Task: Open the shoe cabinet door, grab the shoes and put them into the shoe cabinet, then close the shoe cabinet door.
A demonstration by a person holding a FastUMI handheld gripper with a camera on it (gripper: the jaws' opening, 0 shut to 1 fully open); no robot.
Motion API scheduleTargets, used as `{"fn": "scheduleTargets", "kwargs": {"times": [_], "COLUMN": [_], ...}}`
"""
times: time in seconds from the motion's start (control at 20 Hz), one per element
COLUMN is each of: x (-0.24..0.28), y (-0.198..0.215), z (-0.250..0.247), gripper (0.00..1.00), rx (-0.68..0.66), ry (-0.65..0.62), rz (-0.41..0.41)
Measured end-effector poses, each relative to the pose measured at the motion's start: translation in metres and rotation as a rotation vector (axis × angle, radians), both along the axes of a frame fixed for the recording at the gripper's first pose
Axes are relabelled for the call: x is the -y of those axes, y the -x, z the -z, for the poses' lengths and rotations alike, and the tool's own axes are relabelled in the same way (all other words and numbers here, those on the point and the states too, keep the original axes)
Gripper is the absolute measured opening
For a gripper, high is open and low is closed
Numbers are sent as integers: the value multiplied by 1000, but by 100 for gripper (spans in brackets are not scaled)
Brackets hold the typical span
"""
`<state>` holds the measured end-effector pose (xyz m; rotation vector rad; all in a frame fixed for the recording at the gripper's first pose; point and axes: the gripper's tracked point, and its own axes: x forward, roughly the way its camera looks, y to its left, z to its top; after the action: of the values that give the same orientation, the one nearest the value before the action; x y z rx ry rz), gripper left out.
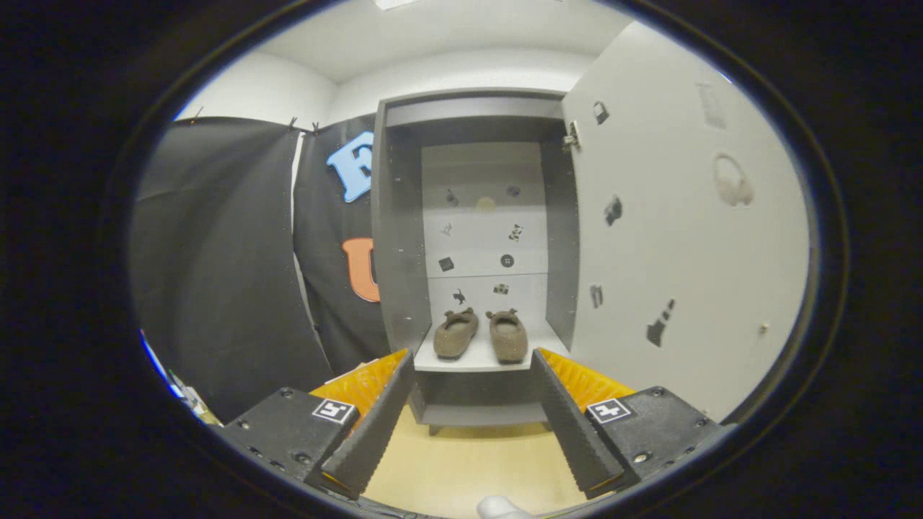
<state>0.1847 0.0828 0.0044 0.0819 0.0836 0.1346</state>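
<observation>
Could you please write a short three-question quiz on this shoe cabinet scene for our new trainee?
1. True or false: the shoes sit side by side on a shelf inside the shoe cabinet.
2. The cabinet door is: A) shut, B) swung open to the right, C) removed.
3. What do the gripper fingers hold?

Key:
1. True.
2. B.
3. Nothing; the fingers are spread apart, with the shoes beyond them.
</observation>
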Motion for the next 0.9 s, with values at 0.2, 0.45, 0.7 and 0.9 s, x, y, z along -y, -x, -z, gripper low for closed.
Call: {"fn": "scheduleTargets", "kwargs": {"times": [0.2,0.45,0.7,0.9], "x": [37,105,193,254], "y": [50,98,116,112], "z": [1,-1,1,2], "gripper": [100,100,100,100], "rx": [11,22,16,14], "ry": [17,14,-22,-32], "rz": [37,121,233,262]}}
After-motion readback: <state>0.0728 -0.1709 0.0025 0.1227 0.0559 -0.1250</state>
